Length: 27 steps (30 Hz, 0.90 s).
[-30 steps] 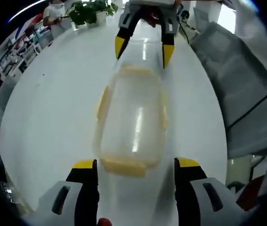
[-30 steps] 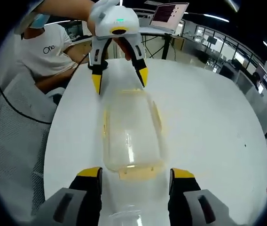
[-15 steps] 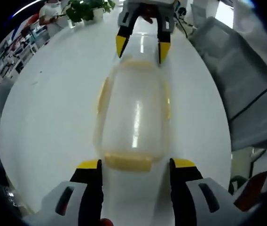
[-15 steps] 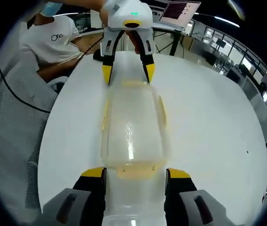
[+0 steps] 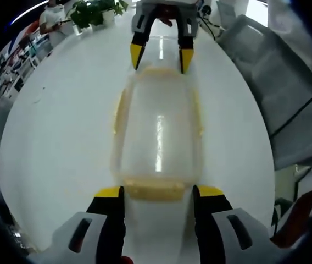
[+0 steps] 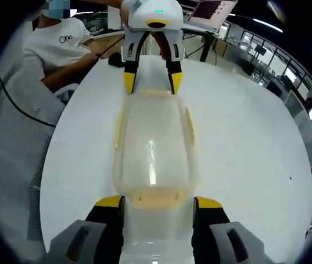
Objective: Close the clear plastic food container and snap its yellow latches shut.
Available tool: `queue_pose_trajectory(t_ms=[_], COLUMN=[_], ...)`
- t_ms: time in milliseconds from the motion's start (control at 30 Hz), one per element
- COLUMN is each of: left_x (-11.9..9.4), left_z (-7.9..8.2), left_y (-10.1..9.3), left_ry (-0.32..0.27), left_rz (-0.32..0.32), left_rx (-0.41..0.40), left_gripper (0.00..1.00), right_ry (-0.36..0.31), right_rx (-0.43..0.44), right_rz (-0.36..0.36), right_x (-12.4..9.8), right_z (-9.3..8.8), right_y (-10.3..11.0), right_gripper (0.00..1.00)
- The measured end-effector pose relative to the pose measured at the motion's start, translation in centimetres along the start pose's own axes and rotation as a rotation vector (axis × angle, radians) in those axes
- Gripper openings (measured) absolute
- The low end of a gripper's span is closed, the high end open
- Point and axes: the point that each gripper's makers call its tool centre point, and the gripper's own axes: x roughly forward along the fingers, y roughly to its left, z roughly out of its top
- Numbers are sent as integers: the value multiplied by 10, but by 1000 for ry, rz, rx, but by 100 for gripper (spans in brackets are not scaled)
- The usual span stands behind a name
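Here there is one clear plastic food container (image 5: pixel 157 135), lying lengthwise on a white table (image 5: pixel 57 137) between two grippers that face each other from its two short ends. Its lid sits on top, and four yellow latches can be counted: one at each short end and one along each long side. In the left gripper view, the near end latch (image 5: pixel 156 191) lies flat just ahead of the left gripper (image 5: pixel 157 193), whose two yellow-tipped jaws stand apart, one on either side of that latch and close to it; whether they touch it cannot be told. At the far end the right gripper (image 5: pixel 159 55) comes in from the top, its jaws also spread, the tips flanking the far latch.

In the right gripper view the same arrangement shows from the other end: the right gripper (image 6: pixel 159 202) has its jaws parted beside the near latch (image 6: pixel 155 198) of the container (image 6: pixel 152 146), and the left gripper (image 6: pixel 151 82) stands at the far end with its tips just at the container's edge, spread to about the latch's width.

Around the table (image 6: pixel 244 154), one person in a white shirt (image 6: pixel 57 47) sits at the far left corner, one laptop (image 6: pixel 208 11) stands beyond the table, and a grey mesh chair (image 6: pixel 7 143) sits alongside. One potted plant (image 5: pixel 93 11) stands at the table's far end in the left gripper view.
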Motion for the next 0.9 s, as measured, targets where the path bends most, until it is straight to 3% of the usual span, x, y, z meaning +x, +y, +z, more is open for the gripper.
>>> queue_pose_trajectory(t_ms=[267, 500, 733, 900], left_x=[1, 1, 3, 3], left_z=[0, 1, 2, 4], left_y=[-1, -2, -4, -5], left_ry=[-4, -4, 1, 4], left_rz=[-14, -16, -25, -29], left_rx=[4, 11, 34, 46], left_gripper=[45, 44, 42, 42], right_ry=[4, 51, 66, 67], right_rx=[2, 4, -25, -24], right_rz=[25, 45, 52, 44], right_x=[1, 2, 2, 1], right_z=[-1, -8, -8, -7], right_y=[3, 4, 4, 2], right_gripper=[47, 46, 40, 45])
